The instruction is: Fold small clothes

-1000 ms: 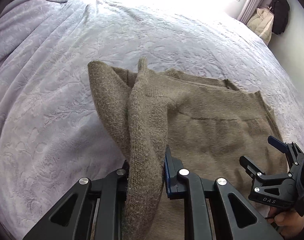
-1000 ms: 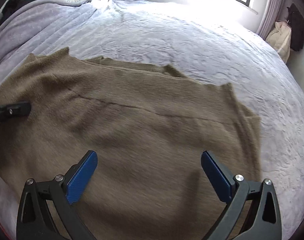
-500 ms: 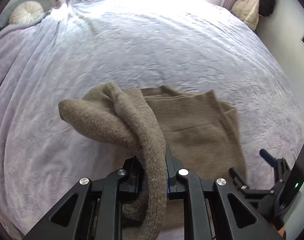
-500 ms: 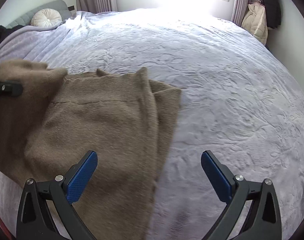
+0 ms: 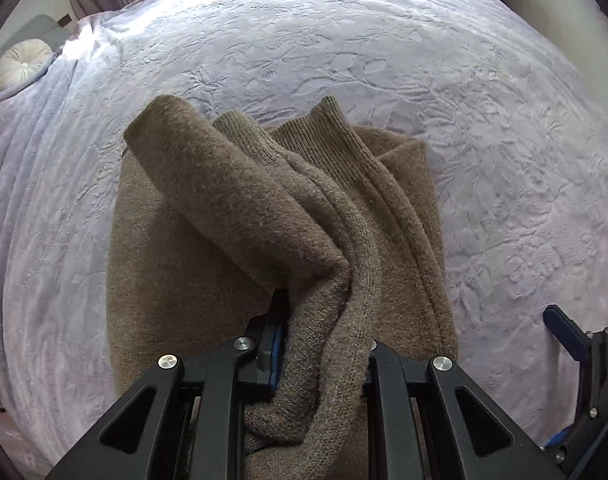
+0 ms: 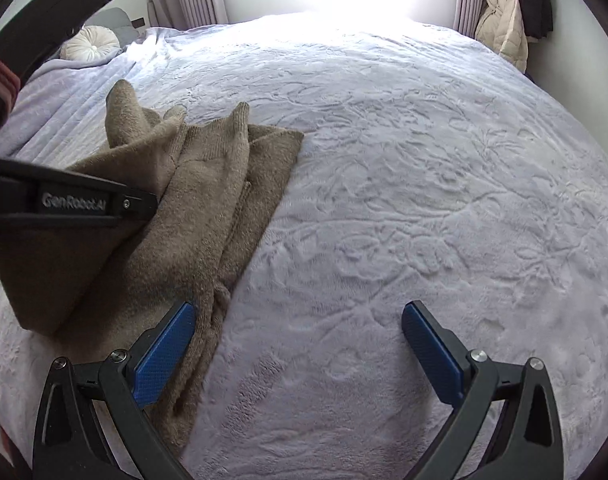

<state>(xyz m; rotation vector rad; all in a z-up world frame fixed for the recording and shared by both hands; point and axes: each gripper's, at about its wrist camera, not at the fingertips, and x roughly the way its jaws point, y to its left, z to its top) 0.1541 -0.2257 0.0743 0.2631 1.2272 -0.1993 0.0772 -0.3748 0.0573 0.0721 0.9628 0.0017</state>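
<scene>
Brown knit sweater (image 5: 208,280) lies on the lavender bedspread (image 5: 503,140), near the bed's front edge, body already narrowed to a long strip. Left tool (image 5: 319,344) clamped tight on a thick bunch of knit, seemingly a sleeve or side panel, lifted off the body and draped across it; ribbed cuffs or hem ends poke up at the far end. Right tool (image 6: 300,352) gaping wide, empty, its left pad just over the strip's right edge, the rest over bare bedspread. Step in hand, as I judge it: laying the carried fold over the body. To do it well: bring the bunch down low and flat before letting go, so it spreads instead of roping; align its edge with the strip's right edge. The knit is thick and slumps, so expect ridges; the free tool could pin the near hem or smooth along the edge. Watch the raised ribbed ends at the far end; they look likely to stay rucked unless flattened. White round cushion (image 6: 90,42) and hanging coats (image 6: 503,28) well apart, no concern.
</scene>
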